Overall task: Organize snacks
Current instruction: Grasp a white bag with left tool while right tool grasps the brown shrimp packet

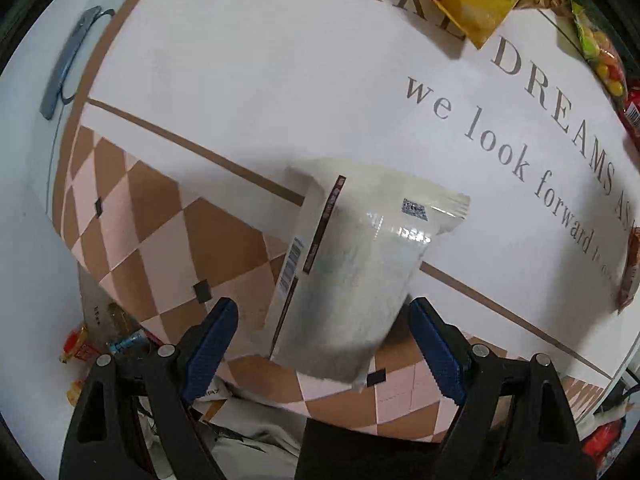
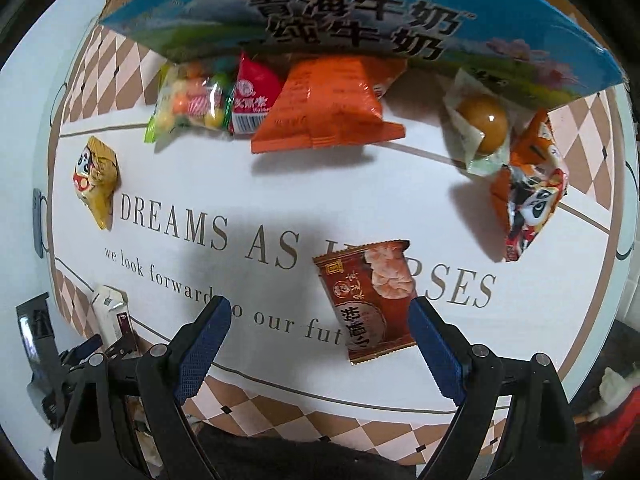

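Left gripper jaws apart over white packet on tabletop; right gripper jaws apart over red-brown packet.

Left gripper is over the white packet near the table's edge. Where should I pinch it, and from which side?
Judging by its pose, take the white packet across its narrow width, about mid-body, coming straight down from above. It lies flat on the tablecloth, long axis running away between the open fingers of the left gripper. Its long sides face the pads. Avoid the crimped end seals: they look thin and floppy.
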Motion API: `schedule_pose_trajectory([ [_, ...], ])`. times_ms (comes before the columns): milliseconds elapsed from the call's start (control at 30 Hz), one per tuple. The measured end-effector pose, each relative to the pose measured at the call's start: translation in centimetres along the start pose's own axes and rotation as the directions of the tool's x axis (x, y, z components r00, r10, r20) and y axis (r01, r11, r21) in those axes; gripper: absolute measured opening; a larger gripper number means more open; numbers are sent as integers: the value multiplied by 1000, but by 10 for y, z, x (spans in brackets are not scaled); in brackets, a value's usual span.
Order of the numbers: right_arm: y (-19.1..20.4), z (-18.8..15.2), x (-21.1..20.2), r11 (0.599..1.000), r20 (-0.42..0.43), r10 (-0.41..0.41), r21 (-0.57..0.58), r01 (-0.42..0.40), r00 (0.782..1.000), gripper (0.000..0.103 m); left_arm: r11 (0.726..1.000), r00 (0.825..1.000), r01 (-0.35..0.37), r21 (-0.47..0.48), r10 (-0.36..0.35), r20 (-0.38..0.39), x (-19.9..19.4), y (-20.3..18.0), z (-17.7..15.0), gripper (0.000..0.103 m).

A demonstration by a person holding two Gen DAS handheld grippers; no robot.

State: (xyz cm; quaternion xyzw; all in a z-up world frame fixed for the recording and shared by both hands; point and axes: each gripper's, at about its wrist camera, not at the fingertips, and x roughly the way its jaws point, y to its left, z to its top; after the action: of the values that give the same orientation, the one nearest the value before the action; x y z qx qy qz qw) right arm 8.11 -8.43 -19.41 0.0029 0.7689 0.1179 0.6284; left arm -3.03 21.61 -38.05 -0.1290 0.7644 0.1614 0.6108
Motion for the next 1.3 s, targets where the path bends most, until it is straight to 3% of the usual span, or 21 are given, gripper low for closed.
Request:
schedule_pose_trajectory([
  [33,0,0,2,1000,-5,-2,0,2,1000,92,1000,1000,8,2,-8,4,2,2,-1,84],
  [100,-1,0,4,1000,-11,-8,1,8,1000,92,999,999,42,7,-42,26,-3,0,-2,65],
  [200,-6,-1,10,1000,-23,-8,15,8,1000,92,999,999,24,32,-25,30,-8,-6,2,59],
  [400,-25,-1,15,998,-32,-15,52,17,999,92,997,998,48,57,-50,38,-19,-30,4,57],
  [567,-41,0,26,998,-63,-36,48,39,997,92,986,995,76,148,-85,57,-38,-90,21,57],
  [800,-27,-3,59,995,-101,-96,-33,93,990,92,969,994,67,237,-86,72,-46,-153,39,57],
  [833,-27,-4,62,996,-104,-92,-25,90,990,90,968,995,57,245,-76,69,-48,-162,42,57],
  [867,-27,-6,64,995,-107,-96,-14,95,990,80,966,996,39,257,-57,63,-45,-169,44,57],
  [967,-30,-11,63,992,-89,-112,52,117,990,66,961,998,3,277,-20,56,-40,-179,48,59],
  [1200,-45,-11,64,976,-127,29,218,0,991,70,959,999,25,284,-34,24,-22,-156,50,63],
  [1300,-50,-4,65,974,-145,38,228,-4,989,75,959,999,35,282,-41,16,-17,-147,58,65],
])
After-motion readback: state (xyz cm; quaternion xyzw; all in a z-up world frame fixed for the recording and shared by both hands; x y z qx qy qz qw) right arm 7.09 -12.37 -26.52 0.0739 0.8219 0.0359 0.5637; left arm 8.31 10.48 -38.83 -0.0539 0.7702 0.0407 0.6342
